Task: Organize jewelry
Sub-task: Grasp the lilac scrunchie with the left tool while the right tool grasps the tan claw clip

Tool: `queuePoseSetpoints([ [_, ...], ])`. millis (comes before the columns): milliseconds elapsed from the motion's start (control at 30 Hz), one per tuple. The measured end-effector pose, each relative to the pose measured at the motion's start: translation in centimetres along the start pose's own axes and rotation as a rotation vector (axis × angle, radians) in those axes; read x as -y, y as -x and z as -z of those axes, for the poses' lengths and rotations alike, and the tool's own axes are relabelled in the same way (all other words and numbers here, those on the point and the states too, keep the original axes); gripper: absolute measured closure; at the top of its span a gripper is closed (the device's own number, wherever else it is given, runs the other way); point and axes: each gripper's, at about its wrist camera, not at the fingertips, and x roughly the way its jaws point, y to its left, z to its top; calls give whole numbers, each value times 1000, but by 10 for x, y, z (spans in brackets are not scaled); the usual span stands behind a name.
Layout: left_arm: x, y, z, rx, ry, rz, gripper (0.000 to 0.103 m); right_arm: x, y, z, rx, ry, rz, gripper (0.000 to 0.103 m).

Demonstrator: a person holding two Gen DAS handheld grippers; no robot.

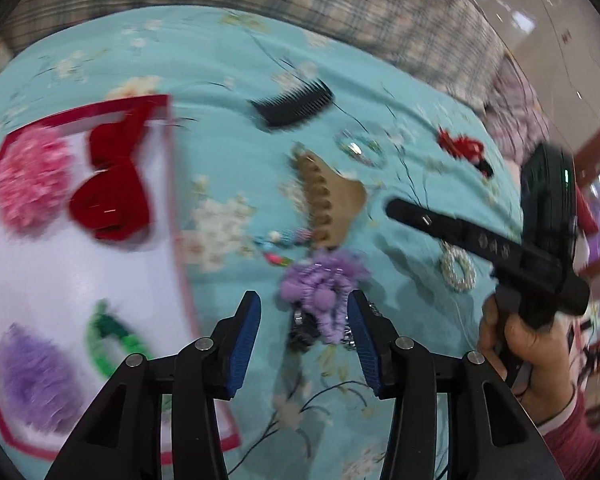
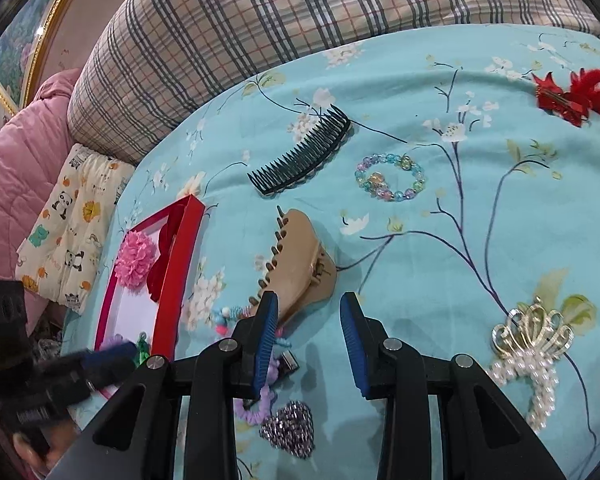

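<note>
A red-rimmed white tray (image 1: 168, 152) lies at the left and holds a red bow (image 1: 112, 188), a pink flower (image 1: 30, 182), a green tie (image 1: 114, 340) and a purple puff (image 1: 36, 380). My left gripper (image 1: 304, 340) is open, its jaws on either side of a lilac scrunchie (image 1: 324, 280) on the bedspread. My right gripper (image 2: 310, 340) is open and empty, just in front of a tan claw clip (image 2: 300, 260). A black comb (image 2: 300, 156), bead bracelet (image 2: 390, 176), red clips (image 2: 576, 92), pearl crown piece (image 2: 532, 344) and sparkly heart clip (image 2: 290, 426) lie loose.
The turquoise floral bedspread (image 2: 460, 240) covers the work area. A plaid pillow (image 2: 260, 20) lies behind it. A pink quilt (image 2: 16, 152) and an animal-print cushion (image 2: 68, 224) sit at the far left. The tray also shows in the right wrist view (image 2: 180, 248).
</note>
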Motion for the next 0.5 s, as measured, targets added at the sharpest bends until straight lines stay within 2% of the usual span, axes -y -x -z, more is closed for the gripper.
queuePoseSetpoints([
  [133, 9, -31, -12, -47, -43, -27, 53, 3, -9, -6, -8, -20, -13, 68],
  [233, 13, -50, -20, -70, -55, -44, 46, 6, -16, -10, -17, -34, -26, 68],
  [333, 14, -63, -25, -83, -60, -55, 46, 7, -24, -13, -32, -34, -32, 68],
  [433, 17, -75, -24, -90, -53, -57, 50, 8, -32, -13, -45, -39, -38, 68],
  [500, 16, -80, -22, -93, -47, -57, 60, 9, -36, -13, -54, -44, -40, 68],
])
